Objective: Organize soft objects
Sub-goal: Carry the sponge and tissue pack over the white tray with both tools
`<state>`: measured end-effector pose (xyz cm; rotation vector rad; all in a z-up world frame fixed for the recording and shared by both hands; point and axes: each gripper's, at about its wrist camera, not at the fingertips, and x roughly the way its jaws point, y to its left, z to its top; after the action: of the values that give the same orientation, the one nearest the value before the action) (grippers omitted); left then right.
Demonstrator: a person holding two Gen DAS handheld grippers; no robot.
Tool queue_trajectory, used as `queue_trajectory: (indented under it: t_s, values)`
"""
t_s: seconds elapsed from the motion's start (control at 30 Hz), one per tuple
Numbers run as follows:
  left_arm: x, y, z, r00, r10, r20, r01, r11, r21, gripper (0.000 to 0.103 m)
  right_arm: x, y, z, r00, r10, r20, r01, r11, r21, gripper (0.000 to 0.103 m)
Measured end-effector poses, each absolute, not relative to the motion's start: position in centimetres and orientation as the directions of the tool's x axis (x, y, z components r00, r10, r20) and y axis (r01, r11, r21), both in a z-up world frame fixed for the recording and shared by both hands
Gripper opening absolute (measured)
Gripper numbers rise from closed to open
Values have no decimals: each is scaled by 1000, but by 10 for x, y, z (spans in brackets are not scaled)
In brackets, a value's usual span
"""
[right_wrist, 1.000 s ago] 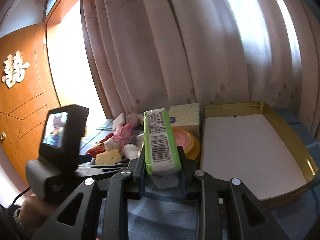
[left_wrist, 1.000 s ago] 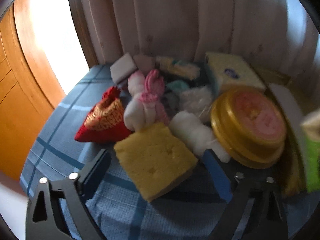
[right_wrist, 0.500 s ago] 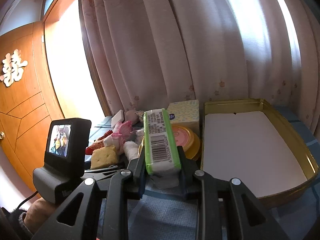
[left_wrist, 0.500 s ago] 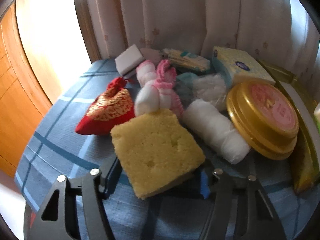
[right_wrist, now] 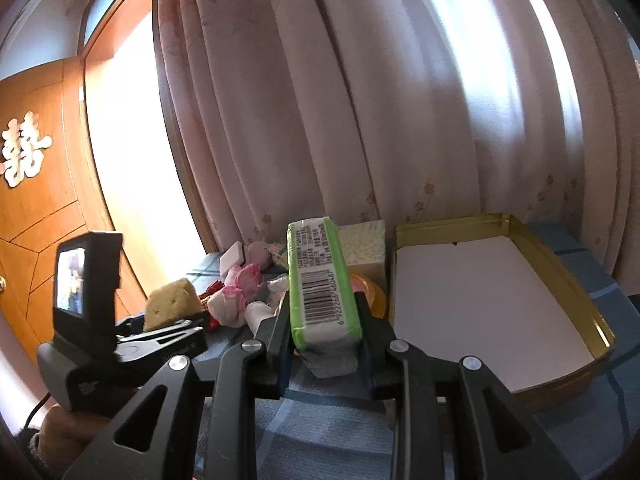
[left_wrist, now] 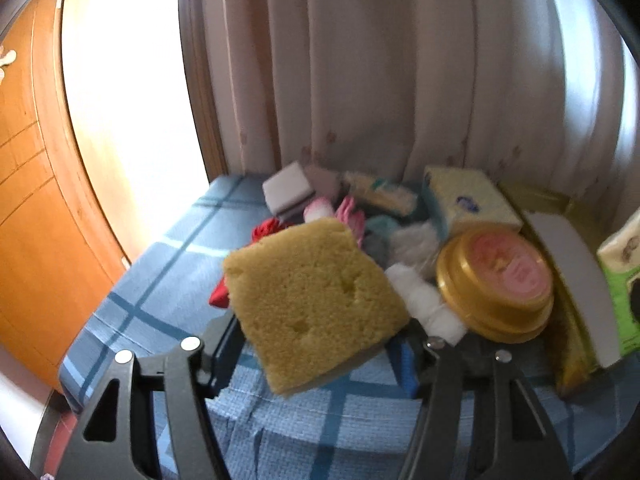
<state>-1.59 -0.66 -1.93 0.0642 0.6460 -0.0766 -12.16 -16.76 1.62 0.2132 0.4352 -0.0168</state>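
Note:
My left gripper is shut on a yellow sponge and holds it above the blue plaid cloth; the same sponge shows in the right wrist view. My right gripper is shut on a green tissue pack with a barcode, held upright. Behind the sponge lies a pile: a red pouch, pink-white socks, a white cotton roll, a white foam block. To the right stands an open gold tin tray lined with white paper.
A round gold tin and a yellow tissue box sit between the pile and the tray. Pale curtains hang right behind the table. A wooden door is at the left.
My left gripper has closed on the yellow sponge and lifted it off the cloth, tilting upward. The right gripper with the tissue pack has stayed where it was.

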Motion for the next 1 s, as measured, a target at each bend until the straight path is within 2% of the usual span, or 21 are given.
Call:
queue_trajectory:
  t_s: [0.47, 1.0]
  values:
    - [-44, -42, 7, 832, -154, -533, 202, 979, 31, 63, -152, -191, 31, 930, -70, -362, 149, 969, 196, 29]
    - [-43, -109, 15, 813, -288, -506, 360, 932, 49, 63, -171, -260, 35, 899, -257, -355, 340, 920, 194, 29]
